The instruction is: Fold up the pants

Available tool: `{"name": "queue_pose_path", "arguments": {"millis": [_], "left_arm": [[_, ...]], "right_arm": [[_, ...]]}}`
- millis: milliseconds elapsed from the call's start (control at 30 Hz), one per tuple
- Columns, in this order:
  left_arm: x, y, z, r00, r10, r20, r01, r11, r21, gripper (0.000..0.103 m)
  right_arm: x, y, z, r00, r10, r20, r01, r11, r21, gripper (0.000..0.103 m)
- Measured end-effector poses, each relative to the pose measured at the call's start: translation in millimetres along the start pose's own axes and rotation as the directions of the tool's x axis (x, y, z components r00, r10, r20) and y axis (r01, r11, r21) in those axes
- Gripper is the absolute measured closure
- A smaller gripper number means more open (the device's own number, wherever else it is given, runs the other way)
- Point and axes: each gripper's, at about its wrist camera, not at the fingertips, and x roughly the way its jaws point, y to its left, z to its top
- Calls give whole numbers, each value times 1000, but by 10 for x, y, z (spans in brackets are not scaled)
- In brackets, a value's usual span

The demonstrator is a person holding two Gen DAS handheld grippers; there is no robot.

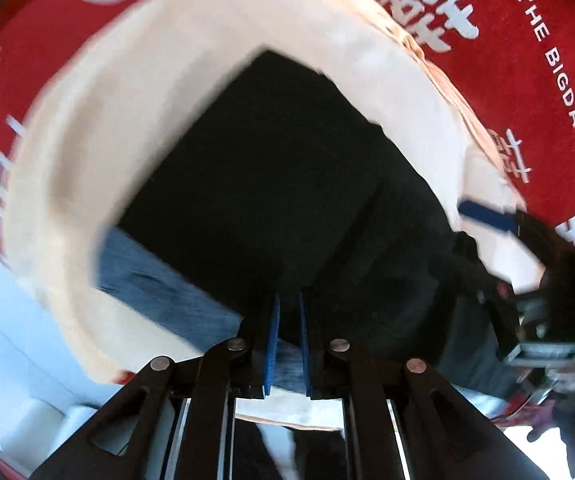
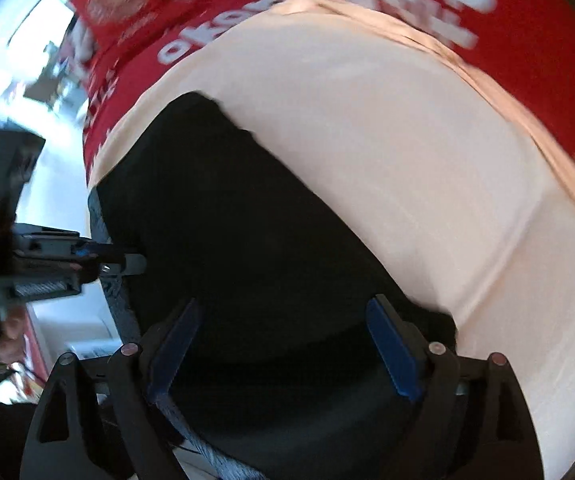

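Pants (image 1: 279, 184) are lying dark and flat on a cream sheet (image 1: 67, 184) over the red printed cover (image 1: 527, 60), with a bit of bluish denim-looking fabric showing at the near edge. My left gripper (image 1: 288, 344) has its jaws nearly pressed together, pinching that near edge. My right gripper (image 2: 283, 348) hovers over the cloth with jaws spread wide, holding nothing. I'd guess this fabric is soft, floppy and fairly heavy, so it'll sag and drag. Best bet is grabbing thick hems or corners, both layers together.
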Motion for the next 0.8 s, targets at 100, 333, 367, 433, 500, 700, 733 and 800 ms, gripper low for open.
{"name": "queue_pose_path", "arguments": {"millis": [100, 333, 367, 433, 500, 700, 733, 800], "left_arm": [[61, 150, 35, 999, 21, -27, -21, 1000, 10, 92], [-48, 17, 128, 1000, -5, -11, 6, 999, 43, 92], [-40, -5, 96, 999, -25, -26, 26, 999, 44, 92], [42, -105, 40, 997, -42, -67, 47, 996, 77, 92], [146, -277, 5, 995, -33, -92, 45, 990, 137, 92], [345, -598, -65, 994, 64, -83, -38, 957, 288, 92], [326, -562, -50, 995, 54, -88, -28, 962, 272, 90], [314, -514, -40, 995, 34, -91, -11, 970, 244, 90]], "right_arm": [[80, 243, 343, 1000, -2, 27, 5, 995, -97, 15], [587, 625, 613, 993, -120, -15, 112, 956, -273, 9], [522, 622, 616, 990, -138, -24, 127, 960, -249, 9], [237, 626, 502, 990, -142, 24, 144, 966, -214, 9], [-40, 651, 294, 989, -137, 61, 145, 975, -171, 9], [99, 417, -449, 968, -247, -39, 250, 965, 84, 9], [203, 391, -547, 956, -287, -68, 293, 948, 121, 9], [143, 228, -823, 959, -283, -30, 282, 931, 230, 8]]}}
